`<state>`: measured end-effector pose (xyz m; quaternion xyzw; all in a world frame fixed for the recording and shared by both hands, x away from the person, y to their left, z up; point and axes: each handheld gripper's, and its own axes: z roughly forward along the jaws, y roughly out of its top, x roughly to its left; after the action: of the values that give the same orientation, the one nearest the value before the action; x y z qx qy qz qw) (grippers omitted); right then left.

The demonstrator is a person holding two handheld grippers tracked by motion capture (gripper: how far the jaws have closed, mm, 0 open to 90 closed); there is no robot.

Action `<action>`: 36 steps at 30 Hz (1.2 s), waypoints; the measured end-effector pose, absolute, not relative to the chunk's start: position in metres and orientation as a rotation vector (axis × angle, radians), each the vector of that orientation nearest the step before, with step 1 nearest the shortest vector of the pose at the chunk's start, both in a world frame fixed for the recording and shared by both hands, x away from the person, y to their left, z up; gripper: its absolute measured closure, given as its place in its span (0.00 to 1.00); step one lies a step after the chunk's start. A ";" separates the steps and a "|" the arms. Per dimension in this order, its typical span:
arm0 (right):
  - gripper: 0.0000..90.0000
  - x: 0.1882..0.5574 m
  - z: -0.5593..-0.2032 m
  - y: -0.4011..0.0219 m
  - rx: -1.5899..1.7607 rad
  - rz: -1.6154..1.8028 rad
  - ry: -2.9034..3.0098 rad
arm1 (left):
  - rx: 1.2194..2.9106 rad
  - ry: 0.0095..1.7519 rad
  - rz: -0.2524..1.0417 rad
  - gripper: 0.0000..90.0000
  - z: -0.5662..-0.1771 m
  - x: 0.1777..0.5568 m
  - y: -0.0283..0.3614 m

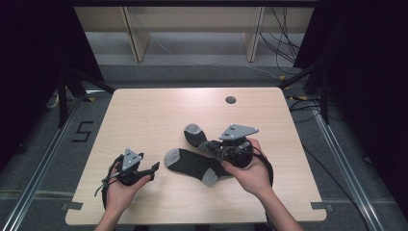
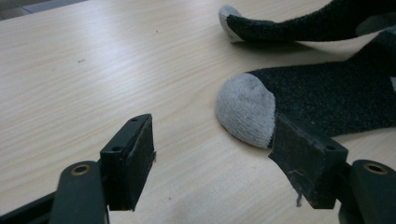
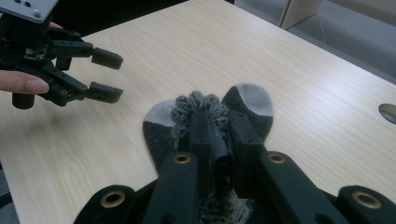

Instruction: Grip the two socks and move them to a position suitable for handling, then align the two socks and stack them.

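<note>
Two dark socks with grey toes and heels lie on the counter [image 1: 144, 110], near the front and a bit to the right of the middle. The near sock [image 1: 192, 164] lies flat, with its grey toe pointing to the left. The far sock [image 1: 196, 135] lies just behind it, and its toe points away from the person.

The right tongs [image 1: 219, 150] are shut tight on sock cloth. In the right gripper view you can see a bunched, ribbed bit of knit [image 3: 198, 108] pinched between the two black jaws. It looks like the cuff end, where a sock is easy to grab. I cannot tell for sure if one cuff or both are in the pinch. The hand holds that end up a little off the counter, and the toes lie on the wood. That way the sock can be pulled or lifted by one end.

The left tongs [image 1: 151, 169] are open wide and hold nothing. They hover low, just beside the grey toe [image 2: 246, 115] of the near sock. One jaw sits right at the toe's edge and the other stands over bare wood. I think they are set like this so they can close on the toe next. Then each hand would have one end of the sock, so it could be stretched out, folded, or laid on the other one.
</note>
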<state>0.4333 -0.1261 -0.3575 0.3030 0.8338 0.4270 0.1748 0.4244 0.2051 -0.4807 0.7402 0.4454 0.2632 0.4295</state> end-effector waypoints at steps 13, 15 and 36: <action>0.91 0.445 -0.354 -0.125 0.860 1.195 2.346 | 1.852 1.122 0.683 0.27 -0.483 0.420 0.209; 0.91 0.448 -0.353 -0.125 0.864 1.193 2.349 | 1.833 1.138 0.694 0.25 -0.484 0.419 0.212; 0.92 0.450 -0.323 -0.120 0.912 1.265 2.280 | 1.966 0.785 0.567 0.18 -0.462 0.434 0.114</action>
<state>0.4495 -0.1196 -0.3231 0.3243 0.8106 0.4496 0.1887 0.4344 0.1142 -0.4620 0.7978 0.3184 0.2300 0.4573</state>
